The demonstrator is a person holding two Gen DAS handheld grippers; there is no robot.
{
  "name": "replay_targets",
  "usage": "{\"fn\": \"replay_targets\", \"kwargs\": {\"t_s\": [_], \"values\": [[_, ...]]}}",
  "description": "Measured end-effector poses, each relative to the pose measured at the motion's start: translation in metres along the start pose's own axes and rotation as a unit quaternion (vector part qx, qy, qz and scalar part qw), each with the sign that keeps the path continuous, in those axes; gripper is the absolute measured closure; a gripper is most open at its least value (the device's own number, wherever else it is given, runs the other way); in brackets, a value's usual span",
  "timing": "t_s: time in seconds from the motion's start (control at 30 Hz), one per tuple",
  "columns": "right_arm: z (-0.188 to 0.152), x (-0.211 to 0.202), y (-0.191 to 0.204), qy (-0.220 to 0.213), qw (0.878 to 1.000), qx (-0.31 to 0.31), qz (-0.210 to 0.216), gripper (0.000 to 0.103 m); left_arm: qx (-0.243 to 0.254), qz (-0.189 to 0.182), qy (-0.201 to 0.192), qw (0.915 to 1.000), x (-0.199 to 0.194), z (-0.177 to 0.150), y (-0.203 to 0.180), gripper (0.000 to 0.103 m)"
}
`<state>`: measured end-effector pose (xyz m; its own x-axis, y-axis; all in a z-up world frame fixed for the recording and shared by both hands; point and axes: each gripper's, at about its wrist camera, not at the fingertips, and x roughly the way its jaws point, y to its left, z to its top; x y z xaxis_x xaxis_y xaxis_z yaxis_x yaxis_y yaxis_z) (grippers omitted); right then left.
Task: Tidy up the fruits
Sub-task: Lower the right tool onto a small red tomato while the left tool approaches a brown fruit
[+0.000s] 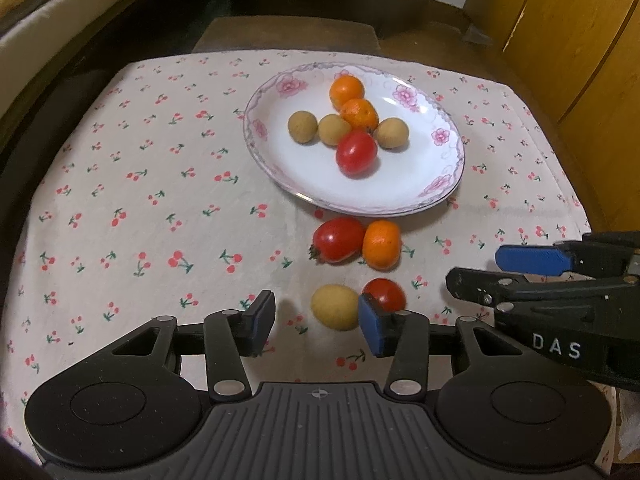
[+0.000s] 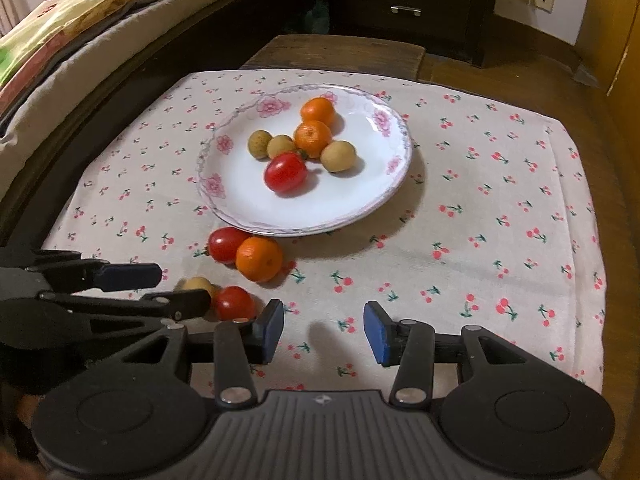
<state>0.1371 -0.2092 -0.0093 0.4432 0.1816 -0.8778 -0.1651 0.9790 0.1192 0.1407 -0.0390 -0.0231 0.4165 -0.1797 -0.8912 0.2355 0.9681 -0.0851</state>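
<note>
Tablecloth (image 1: 140, 208): white with a small cherry print, spread over the table; everything else sits on it.
Plate (image 1: 400, 196): white with a pink flower rim, toward the far middle of the cloth; the landmark for the rest.
Left gripper (image 1: 316, 320): near side of the plate, tilted down at the cloth; its blue pads stand partly apart with nothing pressed between them. A pale fruit lies on the cloth beyond the gap, close to the right-hand pad.
Right gripper (image 2: 324, 332): near side of the plate and to the right of the loose fruit; jaws partly apart, only bare cloth between them.
Fruit on the plate: two oranges (image 1: 347, 92), three pale brown round fruits (image 1: 303, 127) and one red tomato (image 1: 356, 153), bunched together near the plate's middle.
Loose pair just outside the plate's near rim: a red tomato (image 1: 338, 239) and an orange (image 1: 381, 245), touching each other.
Loose pair farther from the plate: the pale fruit (image 1: 335, 306) and a second red tomato (image 1: 385, 294), side by side beside the left gripper's tips.
</note>
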Motion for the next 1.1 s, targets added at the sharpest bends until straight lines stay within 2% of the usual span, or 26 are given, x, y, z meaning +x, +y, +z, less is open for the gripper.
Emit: {"fn": "replay_targets", "kwargs": {"t_s": [0.43,0.57,0.97,1.1], "values": [[0.009,0.012,0.018,0.004,1.000,-0.005,0.022,0.058,-0.008,0.005,0.004,0.9999,-0.009,-0.006,0.020,0.045],[0.010,0.018,0.025,0.009,0.999,-0.009,0.032,0.058,-0.011,0.006,0.004,0.9999,-0.011,-0.008,0.026,0.049],[0.013,0.025,0.035,0.015,0.998,-0.018,0.051,0.058,-0.020,0.010,0.010,0.9997,-0.013,-0.012,0.038,0.049],[0.011,0.033,0.039,0.020,0.998,-0.028,0.045,0.058,-0.022,0.008,0.013,0.9997,-0.012,-0.013,0.038,0.049]]}}
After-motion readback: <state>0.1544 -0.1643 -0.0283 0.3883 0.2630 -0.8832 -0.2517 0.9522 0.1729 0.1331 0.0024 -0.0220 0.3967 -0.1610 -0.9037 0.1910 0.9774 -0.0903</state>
